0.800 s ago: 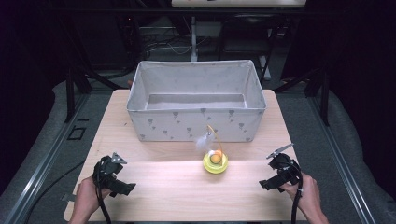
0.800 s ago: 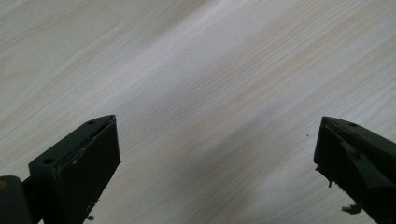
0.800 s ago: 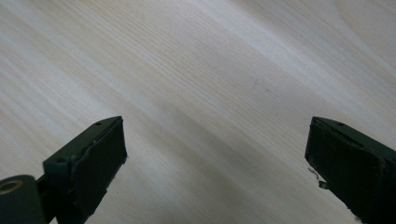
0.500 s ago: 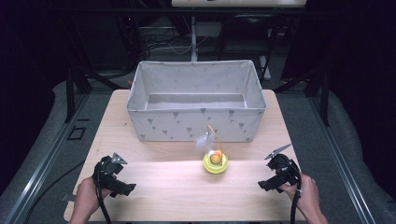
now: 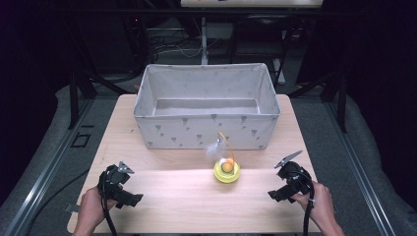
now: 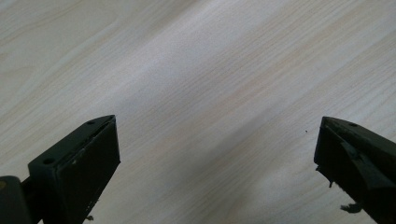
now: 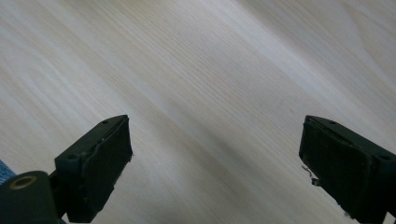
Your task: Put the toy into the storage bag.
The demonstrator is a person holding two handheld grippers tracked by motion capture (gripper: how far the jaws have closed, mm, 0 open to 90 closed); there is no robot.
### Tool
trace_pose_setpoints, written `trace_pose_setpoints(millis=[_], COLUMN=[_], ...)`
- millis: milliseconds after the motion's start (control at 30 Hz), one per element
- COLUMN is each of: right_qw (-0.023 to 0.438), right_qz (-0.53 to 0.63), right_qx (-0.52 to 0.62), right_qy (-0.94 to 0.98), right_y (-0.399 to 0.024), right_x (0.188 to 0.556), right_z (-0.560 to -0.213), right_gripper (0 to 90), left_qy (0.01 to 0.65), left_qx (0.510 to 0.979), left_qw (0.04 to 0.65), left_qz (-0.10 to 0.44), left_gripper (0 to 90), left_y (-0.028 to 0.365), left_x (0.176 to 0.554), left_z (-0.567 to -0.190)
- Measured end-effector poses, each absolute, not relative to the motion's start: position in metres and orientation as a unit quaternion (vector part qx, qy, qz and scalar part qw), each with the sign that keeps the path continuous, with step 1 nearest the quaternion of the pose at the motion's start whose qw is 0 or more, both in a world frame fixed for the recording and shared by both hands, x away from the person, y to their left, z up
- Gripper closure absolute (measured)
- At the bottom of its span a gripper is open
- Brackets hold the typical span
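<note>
Item one: small yellow round-based toy (image 5: 226, 172) with an orange ball in its dish and a white feather on a curved wire stalk. I see it standing on the pale wooden table (image 5: 196, 201), just in front of the grey fabric storage bin with a printed pattern (image 5: 206, 132), near its front wall but apart from it. The bin's floor looks bare from the high view.

Progress, as I judge it: nothing begun. The toy is untouched, and if it is meant for the bin, the whole pick and placement is left to do.

Item two: left gripper (image 5: 120, 183), in my left hand at the near left of the table, well apart from the toy. Its own view shows both black jaws spread wide over bare wood grain, nothing between them.

Item three: right gripper (image 5: 290, 178), at the near right, likewise well apart from the toy. Jaws stand wide, holding and touching nothing.
</note>
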State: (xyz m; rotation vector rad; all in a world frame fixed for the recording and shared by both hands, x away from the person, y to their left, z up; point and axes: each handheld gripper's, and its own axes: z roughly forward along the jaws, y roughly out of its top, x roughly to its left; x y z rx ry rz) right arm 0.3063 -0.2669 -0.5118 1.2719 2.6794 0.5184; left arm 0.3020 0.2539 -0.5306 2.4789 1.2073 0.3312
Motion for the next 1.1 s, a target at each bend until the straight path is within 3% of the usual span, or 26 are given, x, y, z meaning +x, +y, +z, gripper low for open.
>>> trace_pose_setpoints(millis=[233,1100], right_qw=[0.065,0.052], right_qz=[0.171,0.220], right_qx=[0.391,0.330], right_qy=[0.902,0.917], right_y=[-0.242,-0.185], right_x=[0.306,0.335], right_z=[-0.498,-0.459], right_gripper=[0.0,0.0], left_qy=[0.428,0.425], left_qx=[0.877,0.880], left_qw=[0.180,0.177], left_qz=[0.121,0.117], left_gripper=[0.1,0.1], left_y=[0.253,0.251], left_x=[0.299,0.299], left_z=[-0.530,-0.532])
